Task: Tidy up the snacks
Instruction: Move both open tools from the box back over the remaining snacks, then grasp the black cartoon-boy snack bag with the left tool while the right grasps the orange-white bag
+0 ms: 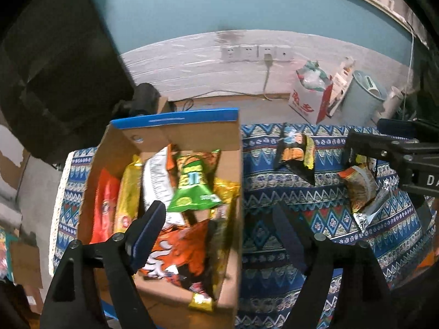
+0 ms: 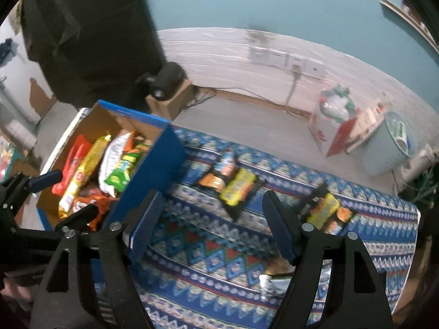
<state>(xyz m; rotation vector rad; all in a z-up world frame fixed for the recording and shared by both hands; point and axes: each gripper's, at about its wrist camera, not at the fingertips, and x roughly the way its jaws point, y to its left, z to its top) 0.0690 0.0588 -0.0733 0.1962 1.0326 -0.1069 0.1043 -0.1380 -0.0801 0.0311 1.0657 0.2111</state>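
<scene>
A cardboard box with a blue rim point(image 1: 175, 118) stands on the patterned cloth point(image 1: 274, 192) and holds several snack packs, a green one point(image 1: 192, 192) on top. My left gripper point(image 1: 219, 227) is open and straddles the box's right wall, gripping nothing. On the cloth lie a black-and-yellow pack point(image 1: 296, 153) and an orange-and-silver pack point(image 1: 359, 189). My right gripper point(image 2: 212, 219) is open above bare cloth point(image 2: 208, 246), right of the box point(image 2: 164, 148). Ahead of it lie two black-and-yellow packs point(image 2: 233, 186) point(image 2: 326, 211). A silver pack point(image 2: 274, 282) lies below its right finger.
A white-and-red carton point(image 1: 307, 101) and a pale bin point(image 1: 362, 96) stand on the floor by the wall. Wall sockets point(image 1: 255, 53) carry a plugged cable. A black device point(image 2: 167, 79) sits on a small cardboard box behind the snack box. Dark cloth point(image 1: 55, 68) hangs at the left.
</scene>
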